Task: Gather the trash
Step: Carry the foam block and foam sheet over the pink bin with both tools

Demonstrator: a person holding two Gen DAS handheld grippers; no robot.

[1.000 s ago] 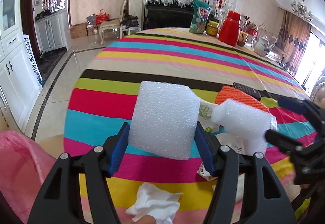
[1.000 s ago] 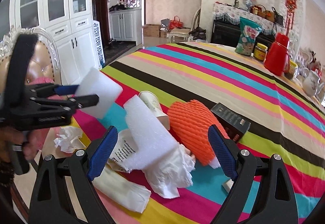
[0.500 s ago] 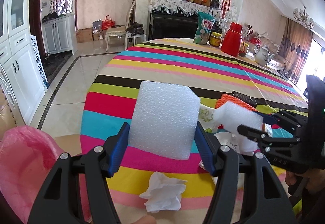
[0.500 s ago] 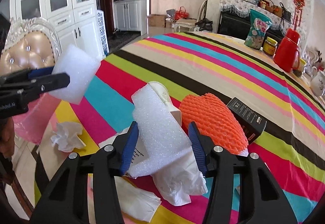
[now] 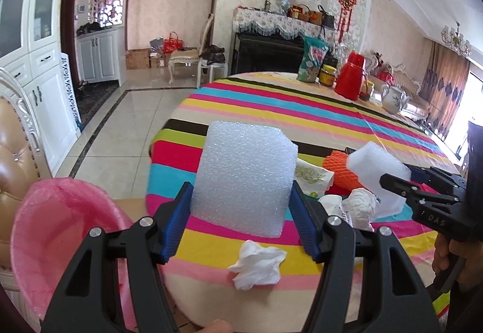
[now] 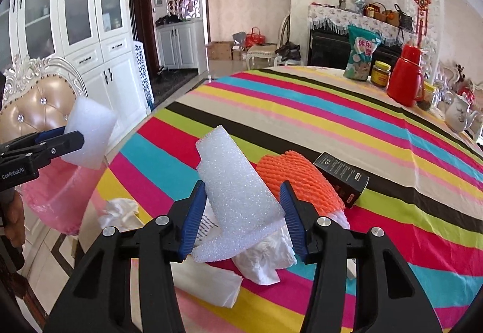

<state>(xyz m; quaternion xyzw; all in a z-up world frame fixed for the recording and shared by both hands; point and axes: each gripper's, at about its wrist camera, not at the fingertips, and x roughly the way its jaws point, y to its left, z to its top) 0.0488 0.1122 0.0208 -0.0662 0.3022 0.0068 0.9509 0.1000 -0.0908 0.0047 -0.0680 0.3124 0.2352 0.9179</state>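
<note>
Left tool point(image 5: 241, 206) clamped on thick white foam block point(image 5: 244, 176), near pink-lined bin point(image 5: 57, 236). Right tool point(image 6: 243, 213) clamped on angled white foam strip point(image 6: 238, 191) above striped surface point(image 6: 347, 133). Light foam: risks bouncing off bin rim.

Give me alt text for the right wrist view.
The right claw grips a white foam piece above tissues and an orange net on the striped table. Far left, the left claw holds a foam block over a pink bag.
</note>
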